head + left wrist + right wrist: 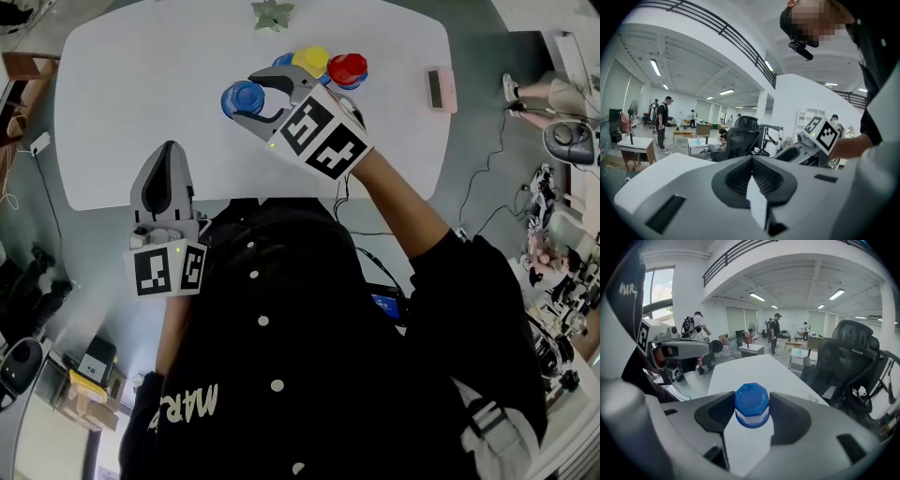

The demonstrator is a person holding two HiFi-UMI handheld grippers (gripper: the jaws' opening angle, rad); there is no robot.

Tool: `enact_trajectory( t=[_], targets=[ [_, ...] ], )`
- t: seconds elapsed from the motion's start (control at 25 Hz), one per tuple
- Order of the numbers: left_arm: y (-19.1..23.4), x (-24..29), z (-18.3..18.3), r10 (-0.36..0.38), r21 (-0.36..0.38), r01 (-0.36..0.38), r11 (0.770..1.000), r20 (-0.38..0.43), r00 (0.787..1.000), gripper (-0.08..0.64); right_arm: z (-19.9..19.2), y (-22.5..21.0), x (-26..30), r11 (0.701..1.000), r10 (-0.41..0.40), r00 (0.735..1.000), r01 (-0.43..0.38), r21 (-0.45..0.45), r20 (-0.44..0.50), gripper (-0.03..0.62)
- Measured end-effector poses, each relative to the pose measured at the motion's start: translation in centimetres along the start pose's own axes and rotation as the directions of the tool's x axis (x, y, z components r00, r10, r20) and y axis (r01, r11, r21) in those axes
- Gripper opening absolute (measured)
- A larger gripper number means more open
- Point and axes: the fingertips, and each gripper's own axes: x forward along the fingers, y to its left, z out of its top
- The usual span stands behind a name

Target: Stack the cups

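Observation:
My right gripper (247,99) is shut on a blue cup (236,97) over the middle of the white table (131,94). In the right gripper view the blue cup (752,401) sits between the two dark pads, which press on its sides, with its closed end toward the camera. Just behind the gripper stand a yellow cup (310,61) on a blue one (284,61) and a red cup (348,67) on a blue base. My left gripper (167,180) is shut on nothing at the table's near edge; in its own view the pads (740,180) meet.
A pink device (441,89) lies at the table's right side. A green star-shaped thing (272,13) sits at the far edge. A black office chair (848,362) stands past the table, with cables and gear on the floor to the right.

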Motion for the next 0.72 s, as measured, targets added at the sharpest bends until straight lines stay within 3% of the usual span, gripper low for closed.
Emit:
enact_trajectory(
  t=[0.24, 0.72],
  targets=[
    [-0.2, 0.2, 0.3, 0.005, 0.005, -0.005, 1.0, 0.012, 1.0, 0.011, 1.2, 0.1, -5.0, 0.999, 0.029, 0.999, -0.029, -0.016, 0.02, 0.233],
    [-1.6, 1.3, 0.7, -0.026, 0.02, 0.026, 0.999, -0.001, 1.0, 0.011, 4.3, -7.1, -14.0, 0.986, -0.166, 0.984, 0.167, -0.017, 0.066, 0.233]
  ],
)
